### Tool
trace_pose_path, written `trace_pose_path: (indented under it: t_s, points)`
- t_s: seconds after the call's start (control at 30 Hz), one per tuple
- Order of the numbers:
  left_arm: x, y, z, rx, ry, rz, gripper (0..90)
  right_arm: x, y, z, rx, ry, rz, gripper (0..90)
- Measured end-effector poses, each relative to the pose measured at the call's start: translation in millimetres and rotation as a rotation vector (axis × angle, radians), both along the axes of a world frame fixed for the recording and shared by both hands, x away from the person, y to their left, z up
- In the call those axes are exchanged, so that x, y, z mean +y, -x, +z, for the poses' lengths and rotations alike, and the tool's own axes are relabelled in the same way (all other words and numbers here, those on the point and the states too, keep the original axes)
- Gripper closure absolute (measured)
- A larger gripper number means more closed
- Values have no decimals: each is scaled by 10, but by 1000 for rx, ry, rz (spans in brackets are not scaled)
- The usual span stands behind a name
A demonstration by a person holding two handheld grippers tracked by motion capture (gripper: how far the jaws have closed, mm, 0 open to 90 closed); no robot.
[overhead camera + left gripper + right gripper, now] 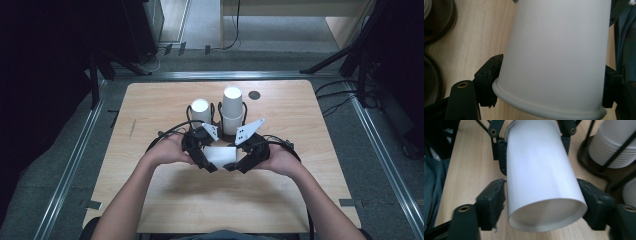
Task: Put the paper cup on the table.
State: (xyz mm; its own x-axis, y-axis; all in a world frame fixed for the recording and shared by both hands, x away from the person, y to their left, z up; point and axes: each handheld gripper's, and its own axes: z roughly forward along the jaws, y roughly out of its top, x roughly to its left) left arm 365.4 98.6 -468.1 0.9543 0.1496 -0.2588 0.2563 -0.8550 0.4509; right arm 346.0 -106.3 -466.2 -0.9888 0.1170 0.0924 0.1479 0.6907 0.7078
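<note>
A white paper cup lay on its side between the two tongs, held up just above the wooden bench. The left tongs gripped it at the rim end: in the left gripper view the black jaws pressed against both sides of the cup just above its rolled lip. The right tongs took the other end. In the right gripper view the cup's recessed bottom pointed toward the camera, and the two jaws stood at either side of it; the right-hand jaw touched the wall, while whether the left-hand one pressed or only sat beside the wall could not be told for sure. The left tongs showed beyond, clamped on the far end.

Past the tongs, farther from the person, stood two black wire holders with cups upside down: a short stack ahead of the left tongs and a taller stack ahead of the right tongs. A small dark disc lay beyond the taller stack.
</note>
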Motion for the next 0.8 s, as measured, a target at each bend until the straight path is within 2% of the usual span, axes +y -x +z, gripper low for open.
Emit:
trace_pose_path:
  t_s: [0.07, 0.17, 0.23, 0.3, 0.33, 0.5, 0.63, 0.77, 0.8]
  points:
    - [2, 5, -6, -6, -4, -11, 228, 10, -5, -5, 13, 17, 13, 329]
    - [34, 46, -11, -42, 43, 8, 211, -2, -10, -5, 21, 17, 15, 335]
    - [46, 57, -1, -61, 58, 19, 192, -22, -27, -4, 34, 7, 16, 334]
    - [50, 61, 10, -79, 73, 50, 117, -50, -46, 5, 42, -10, 9, 335]
    - [59, 62, 22, -86, 86, 52, 114, -59, -47, 13, 45, -9, 4, 334]
    - [91, 94, 60, -88, 174, 102, 76, -124, -66, 49, 33, -44, -20, 333]
    - [110, 123, 57, -104, 202, 129, 37, -175, -67, 87, 27, -78, -28, 332]
    - [131, 149, 58, -105, 248, 150, 37, -206, -69, 118, 24, -102, -33, 331]
    - [140, 161, 68, -111, 272, 164, 37, -214, -70, 125, 25, -108, -35, 331]
